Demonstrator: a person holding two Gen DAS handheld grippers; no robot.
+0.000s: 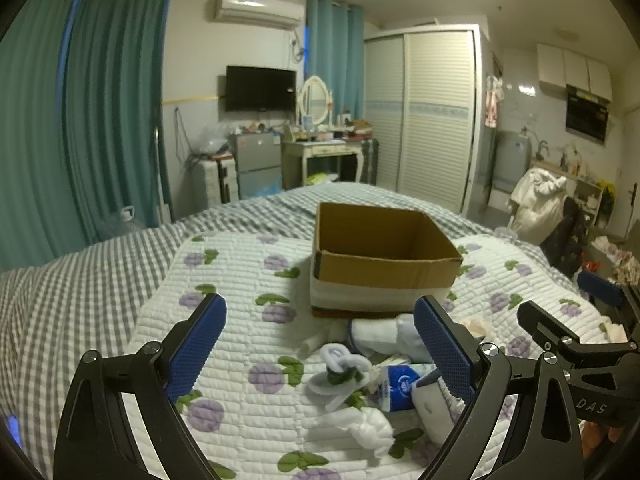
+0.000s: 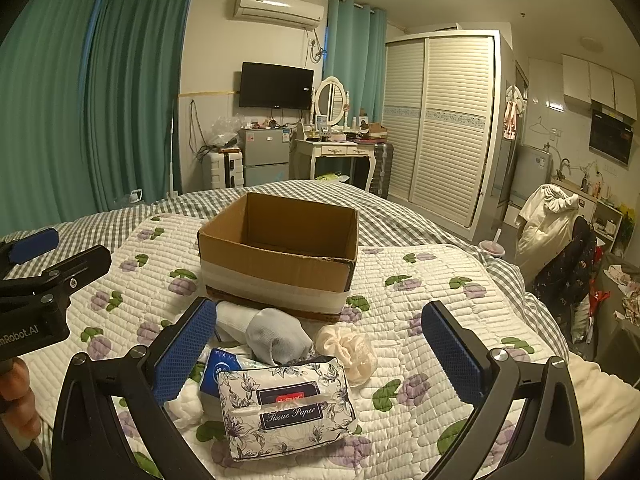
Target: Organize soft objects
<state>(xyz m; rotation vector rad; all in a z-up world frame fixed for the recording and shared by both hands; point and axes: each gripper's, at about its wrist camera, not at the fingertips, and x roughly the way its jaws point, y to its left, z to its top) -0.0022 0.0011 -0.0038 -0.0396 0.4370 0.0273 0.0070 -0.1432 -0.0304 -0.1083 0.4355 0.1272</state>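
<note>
An open cardboard box (image 1: 384, 256) (image 2: 280, 248) stands on the quilt, its inside bare as far as I can see. Soft items lie in front of it: a floral tissue pack (image 2: 286, 408), a rolled grey sock (image 2: 276, 336), a cream scrunchie (image 2: 348, 348), a blue-white tissue packet (image 1: 398, 386) (image 2: 218, 370), a white looped hair tie (image 1: 340, 364) and a white cloth (image 1: 360, 426). My left gripper (image 1: 320, 340) is open and empty above the hair tie. My right gripper (image 2: 318, 340) is open and empty above the tissue pack.
The floral quilt (image 1: 240, 272) (image 2: 440, 288) covers a grey checked bed. Beyond the bed are teal curtains (image 2: 120, 100), a vanity desk (image 2: 340, 152), a small fridge (image 2: 266, 156) and a wardrobe (image 2: 440, 120). A chair draped with clothes (image 2: 552, 224) stands at the right.
</note>
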